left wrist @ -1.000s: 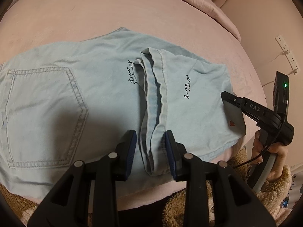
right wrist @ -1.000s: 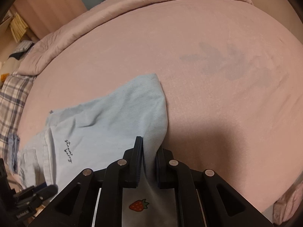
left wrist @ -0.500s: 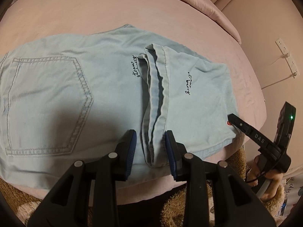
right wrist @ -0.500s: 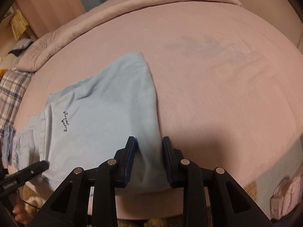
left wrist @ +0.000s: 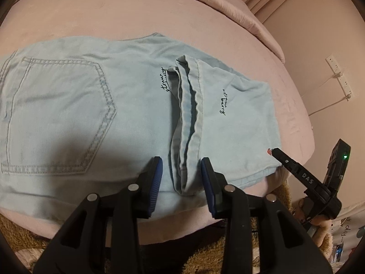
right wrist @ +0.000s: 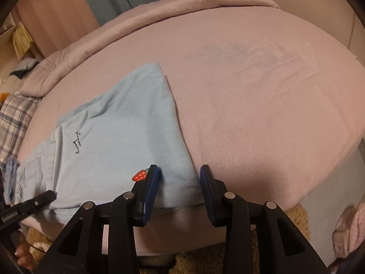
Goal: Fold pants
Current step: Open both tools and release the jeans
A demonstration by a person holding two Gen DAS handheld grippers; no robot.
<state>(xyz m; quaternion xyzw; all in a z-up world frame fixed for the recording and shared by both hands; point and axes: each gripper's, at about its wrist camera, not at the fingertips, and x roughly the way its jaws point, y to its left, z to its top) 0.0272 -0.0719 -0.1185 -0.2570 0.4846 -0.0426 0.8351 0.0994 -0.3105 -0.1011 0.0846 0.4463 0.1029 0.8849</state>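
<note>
- The pants (left wrist: 136, 105) carry black cursive embroidery twice: one line just left of the doubled hems (left wrist: 189, 123), partly tucked under them, one to their right reading roughly "strawberry", split over two lines.
- The same script shows in the right wrist view on the pants (right wrist: 118, 141), near their left fold; single letters are hard to make out.
- "DAS" in pale capitals stands on the right gripper (left wrist: 306, 178) finger.
- "GenRobot.AI" stands on the left gripper (right wrist: 13, 215) finger.
- At the left wrist view's lower right edge a pale fabric (left wrist: 346, 228) bears dark handwriting, about "y dly…", not fully readable.
</note>
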